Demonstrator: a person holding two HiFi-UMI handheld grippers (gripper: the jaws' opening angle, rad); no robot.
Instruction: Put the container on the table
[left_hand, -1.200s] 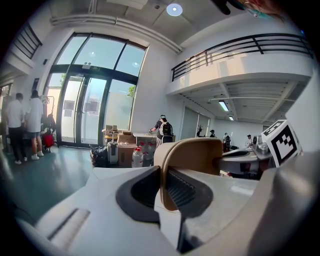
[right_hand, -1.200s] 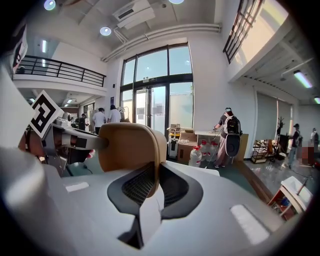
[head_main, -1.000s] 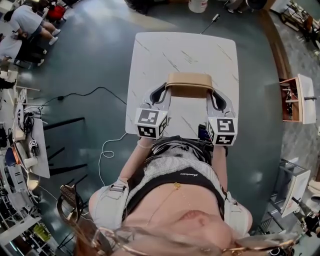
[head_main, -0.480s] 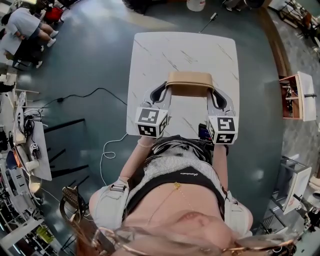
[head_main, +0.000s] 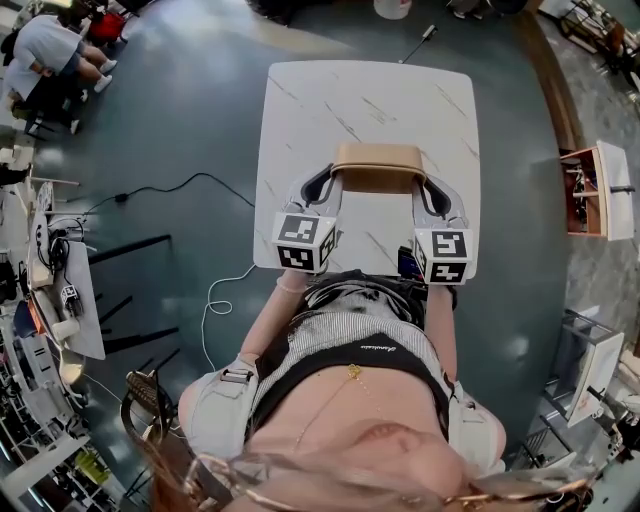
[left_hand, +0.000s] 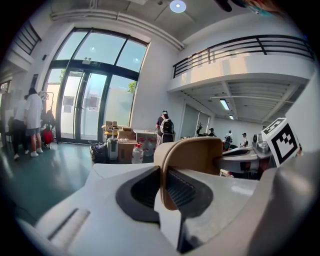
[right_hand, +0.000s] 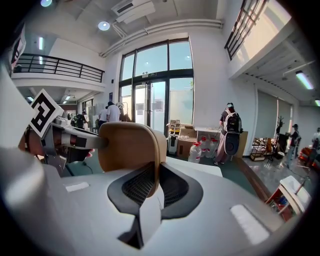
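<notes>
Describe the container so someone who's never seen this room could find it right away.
Find the white marble-patterned table on the dark floor. Over its near half is the container, a tan, round-cornered box, its two ends clamped by the left tool and right tool. Nothing else over that white top is tan.

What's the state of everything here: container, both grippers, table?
container: open-topped, held level by its two end walls over the table; contact with the tabletop cannot be told.
left gripper: shut on the container's left end wall.
right gripper: shut on the container's right end wall.
table: standing, with the container over its near half.
</notes>
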